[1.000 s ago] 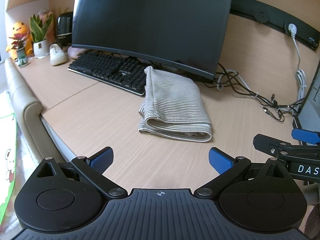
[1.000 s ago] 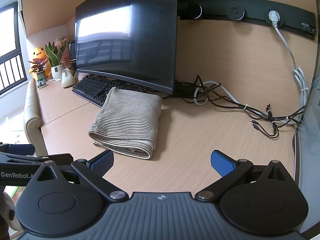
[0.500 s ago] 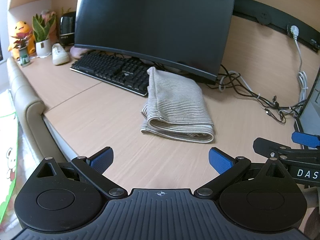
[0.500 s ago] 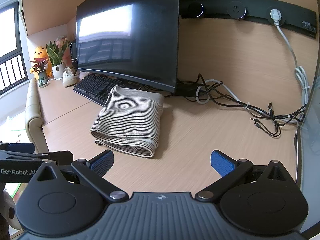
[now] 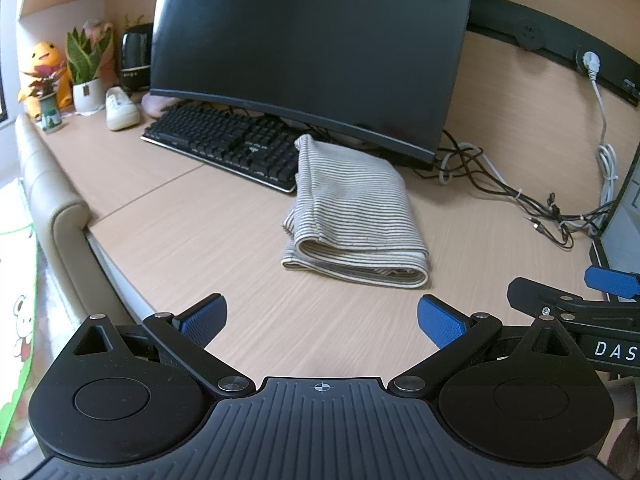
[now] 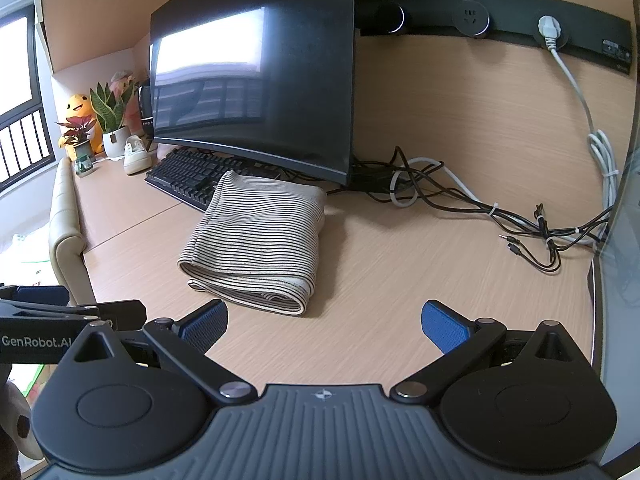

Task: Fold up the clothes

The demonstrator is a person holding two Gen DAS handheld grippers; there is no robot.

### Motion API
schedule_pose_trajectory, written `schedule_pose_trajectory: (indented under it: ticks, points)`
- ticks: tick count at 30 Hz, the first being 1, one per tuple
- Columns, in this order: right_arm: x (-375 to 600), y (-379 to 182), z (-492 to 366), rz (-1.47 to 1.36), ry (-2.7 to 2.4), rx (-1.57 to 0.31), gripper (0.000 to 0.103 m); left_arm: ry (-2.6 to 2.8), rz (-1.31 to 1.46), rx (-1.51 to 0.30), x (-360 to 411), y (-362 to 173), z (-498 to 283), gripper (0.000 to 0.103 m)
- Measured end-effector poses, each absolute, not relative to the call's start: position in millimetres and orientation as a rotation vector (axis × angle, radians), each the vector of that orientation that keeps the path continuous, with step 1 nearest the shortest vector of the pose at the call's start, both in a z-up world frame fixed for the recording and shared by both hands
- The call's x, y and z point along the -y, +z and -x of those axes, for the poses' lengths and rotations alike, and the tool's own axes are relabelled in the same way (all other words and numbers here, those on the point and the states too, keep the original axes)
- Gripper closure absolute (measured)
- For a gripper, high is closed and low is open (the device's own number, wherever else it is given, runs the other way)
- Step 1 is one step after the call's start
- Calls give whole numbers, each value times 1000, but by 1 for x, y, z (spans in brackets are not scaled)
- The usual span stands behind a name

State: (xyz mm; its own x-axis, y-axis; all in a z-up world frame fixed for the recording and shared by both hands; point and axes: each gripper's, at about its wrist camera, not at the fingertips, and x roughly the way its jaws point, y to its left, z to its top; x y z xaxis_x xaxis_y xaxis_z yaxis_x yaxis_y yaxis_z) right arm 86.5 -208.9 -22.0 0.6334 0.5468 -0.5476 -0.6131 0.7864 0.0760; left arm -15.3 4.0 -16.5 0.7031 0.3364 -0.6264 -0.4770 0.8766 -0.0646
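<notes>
Left gripper (image 5: 322, 318) fingers (image 5: 202, 316) spread wide, nothing between them; right gripper (image 6: 324, 320) fingers (image 6: 442, 326) likewise released and empty. Both hovering over bare counter (image 5: 192, 232) at its near edge, side by side, clear of the cloth. Striped garment (image 5: 352, 216) just ahead, already a compact multi-layer bundle lying flat, rolled fold edge facing the grippers, far end touching or overlapping the keyboard (image 5: 224, 140) under the monitor (image 5: 312, 52). Looks folded; likely at the end of the job or only a final tidy left. If another fold is wanted: come in low, pinch the near corners through all layers, one gripper per corner, lift evenly, carry toward the far edge, lay down without dragging. Loose flap on the garment's left side (image 6: 200, 236) looks slightly offset, so square that first. Risk: pinching only the top layer and unrolling the stack, or pushing the far end further onto the keyboard. Cables (image 6: 460, 200) to the right well apart, no snag expected.
</notes>
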Motion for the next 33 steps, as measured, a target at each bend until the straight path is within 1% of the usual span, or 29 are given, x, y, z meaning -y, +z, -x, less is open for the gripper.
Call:
schedule_pose_trajectory:
  ticks: [33]
  points:
    - [211, -23, -94, 115, 686, -591, 0, 483, 209, -648, -4, -14, 9, 0]
